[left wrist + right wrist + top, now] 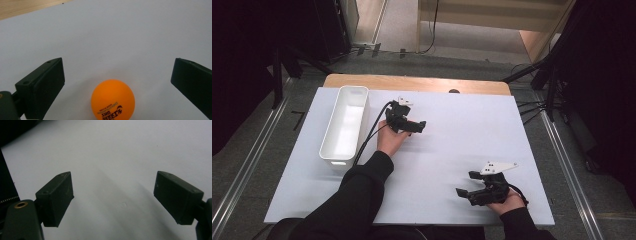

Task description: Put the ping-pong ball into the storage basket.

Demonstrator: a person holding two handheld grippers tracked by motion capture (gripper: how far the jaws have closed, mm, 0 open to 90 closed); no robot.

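An orange table-tennis ball point(113, 100) with dark print rests on the white table surface point(125, 32). It lies between the two black jaws of my left gripper point(117, 67), which is open; neither jaw touches it. From above, the left gripper point(416, 126) sits just right of the white bin point(343, 127), held low over the table, and it covers the ball there. My right gripper point(464, 183) is near the front right of the table. It is open point(112, 180) with bare table between its jaws.
The long white bin stands upright on the left side, its inside bare as far as I can see. A strip of wooden tabletop point(412, 82) runs along the far edge. Dark stands and cables point(542, 75) surround the table.
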